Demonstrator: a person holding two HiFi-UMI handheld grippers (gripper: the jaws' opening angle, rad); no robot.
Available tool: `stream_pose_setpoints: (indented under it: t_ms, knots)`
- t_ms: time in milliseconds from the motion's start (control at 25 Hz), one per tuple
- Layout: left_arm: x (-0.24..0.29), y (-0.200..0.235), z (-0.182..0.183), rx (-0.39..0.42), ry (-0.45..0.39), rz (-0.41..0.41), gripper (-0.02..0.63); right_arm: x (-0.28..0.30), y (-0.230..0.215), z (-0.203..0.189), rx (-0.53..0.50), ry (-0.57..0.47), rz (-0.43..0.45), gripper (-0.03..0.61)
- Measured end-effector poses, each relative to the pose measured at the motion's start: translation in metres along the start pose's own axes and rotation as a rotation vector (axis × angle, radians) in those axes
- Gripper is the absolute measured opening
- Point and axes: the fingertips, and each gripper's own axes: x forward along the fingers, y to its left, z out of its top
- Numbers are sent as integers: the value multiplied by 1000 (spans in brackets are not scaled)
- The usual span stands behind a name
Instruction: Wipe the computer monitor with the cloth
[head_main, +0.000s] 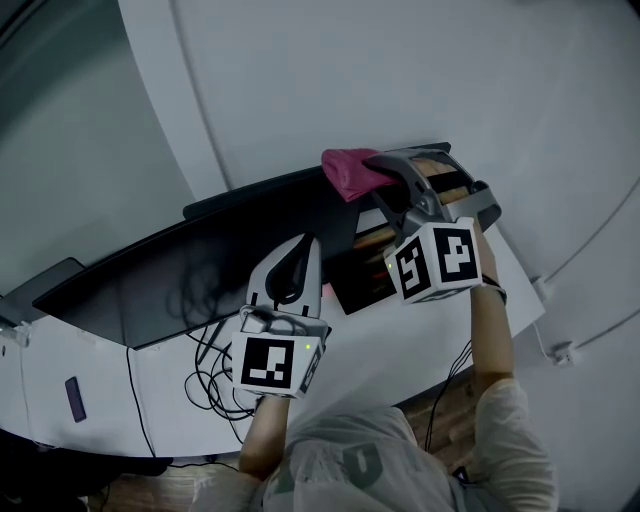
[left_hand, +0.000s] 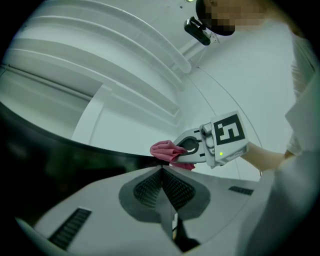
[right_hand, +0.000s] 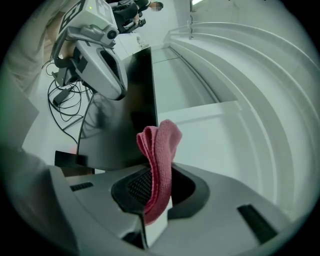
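White desk and a pale wall lay behind the work. On the right gripper the jaws were clamped on the pink cloth, a fold of which stood past the tips against the monitor at its top edge, near its right corner. The left gripper had its jaws pressed together on nothing, in front of the monitor's dark screen. Cables lay tangled on the desk below the monitor.

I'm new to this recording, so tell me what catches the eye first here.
The pink cloth stands out first, pinched in the right gripper at the top right corner of the monitor. Next comes that wide dark monitor itself, stretching across the white desk. The left gripper, jaws shut and empty, hangs by the screen.
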Motion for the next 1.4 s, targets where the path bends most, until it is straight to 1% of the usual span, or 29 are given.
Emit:
stream_pose_setpoints:
  t_ms: [120,200,320,400,440,520,640,760,840,960,1080,1240,1400]
  knots:
    - [2,-9,-4,12,18,-15,14,0,-1,0,29,-25,-3,55]
    - [2,-11,-5,18,27,-13,14,-1,-7,0,101,-71,-19,54]
    - [1,-8,-9,16,35,1,14,-8,-30,-9,311,-153,-110,54]
    - [1,-7,-13,14,38,9,14,-11,-40,-21,463,-184,-168,54]
    - [2,-6,-15,13,44,10,14,-11,-41,-27,534,-197,-182,54]
    - [4,-5,-20,7,65,7,14,-7,-38,-35,649,-222,-178,55]
    - [12,-5,-24,-2,87,-1,14,4,-25,-40,736,-246,-129,55]
    - [15,-7,-31,-10,92,-8,14,11,-1,-35,755,-263,-71,55]
    - [16,-12,-39,-18,97,-22,14,12,14,-32,744,-256,-58,54]
    - [22,-21,-47,-25,103,-52,14,12,28,-33,697,-221,-57,54]
    - [31,-28,-55,-23,101,-74,14,15,41,-36,650,-189,-34,54]
    - [39,-35,-63,-43,87,-101,14,24,74,-37,581,-145,32,54]
    - [39,-33,-78,-79,103,-89,14,32,117,-45,561,-104,113,55]
